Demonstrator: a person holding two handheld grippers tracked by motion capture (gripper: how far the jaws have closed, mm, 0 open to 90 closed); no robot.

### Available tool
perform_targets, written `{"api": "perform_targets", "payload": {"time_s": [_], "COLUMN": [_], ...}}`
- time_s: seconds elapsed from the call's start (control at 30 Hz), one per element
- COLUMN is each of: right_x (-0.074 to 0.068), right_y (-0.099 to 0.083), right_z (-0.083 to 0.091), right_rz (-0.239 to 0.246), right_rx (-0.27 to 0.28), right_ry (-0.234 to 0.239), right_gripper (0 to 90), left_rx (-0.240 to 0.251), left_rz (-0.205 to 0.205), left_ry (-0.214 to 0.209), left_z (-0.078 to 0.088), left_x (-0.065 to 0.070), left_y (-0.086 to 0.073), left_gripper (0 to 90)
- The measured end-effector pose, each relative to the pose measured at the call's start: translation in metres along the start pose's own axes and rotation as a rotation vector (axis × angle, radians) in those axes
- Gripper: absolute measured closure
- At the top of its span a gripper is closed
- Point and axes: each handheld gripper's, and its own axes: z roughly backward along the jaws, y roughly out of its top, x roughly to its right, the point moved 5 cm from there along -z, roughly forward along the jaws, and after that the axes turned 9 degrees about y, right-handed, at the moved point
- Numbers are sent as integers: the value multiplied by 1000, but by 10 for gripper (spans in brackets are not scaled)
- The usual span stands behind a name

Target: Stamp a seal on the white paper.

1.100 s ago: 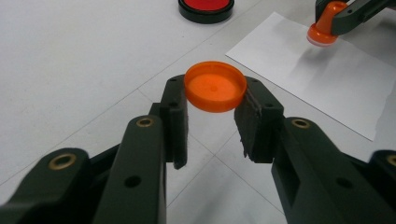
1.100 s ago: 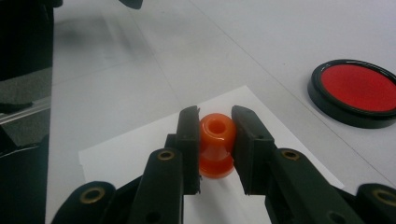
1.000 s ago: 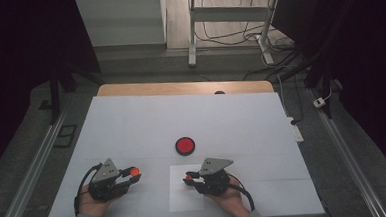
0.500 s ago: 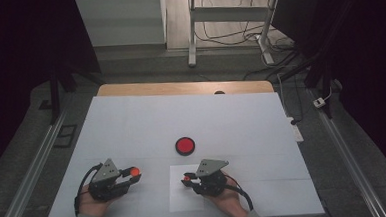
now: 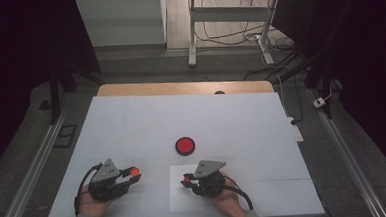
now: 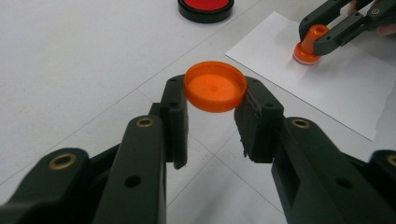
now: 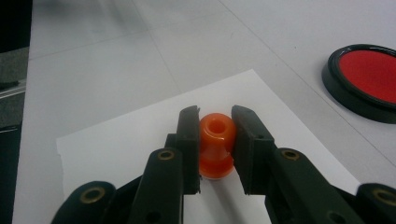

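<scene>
On the near left of the white bench (image 5: pixel 131 121), the left tongs (image 5: pixel 134 174) lie in the person's left hand (image 5: pixel 93 204) and point toward the middle. Their jaws are closed on an orange cap (image 6: pixel 215 87), gripped by its rim at the jaw tips and held just above the bench top, its flat round face tilted toward the left gripper view's camera.

Past the cap and farther from the person, near the middle of the bench, sits a round red pad in a black rim (image 5: pixel 185 145), resting flat and apart from both tongs.

To the right of the cap, a sheet of white paper (image 5: pixel 178 202) lies on the bench in front of the person. The right tongs (image 5: pixel 185 179), held in the right hand (image 5: pixel 228 199), point left over this sheet. Their jaws are clamped on a small orange stamp (image 7: pixel 215 144), pressing on the sides of its knob. The stamp stands upright with its wider base down on the paper, and the hole in its top faces up. Cables trail from both tongs toward the near edge.
</scene>
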Motion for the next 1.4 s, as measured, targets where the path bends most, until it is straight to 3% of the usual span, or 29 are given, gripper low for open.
{"api": "perform_targets", "payload": {"time_s": [1.4], "right_x": [0], "right_y": [-4], "right_z": [0], "right_rz": [0], "right_rx": [18], "right_ry": [-2], "right_gripper": [734], "left_rx": [2], "left_rz": [3], "left_ry": [6], "left_z": [1], "left_x": [-1], "left_y": [0], "left_gripper": [653]}}
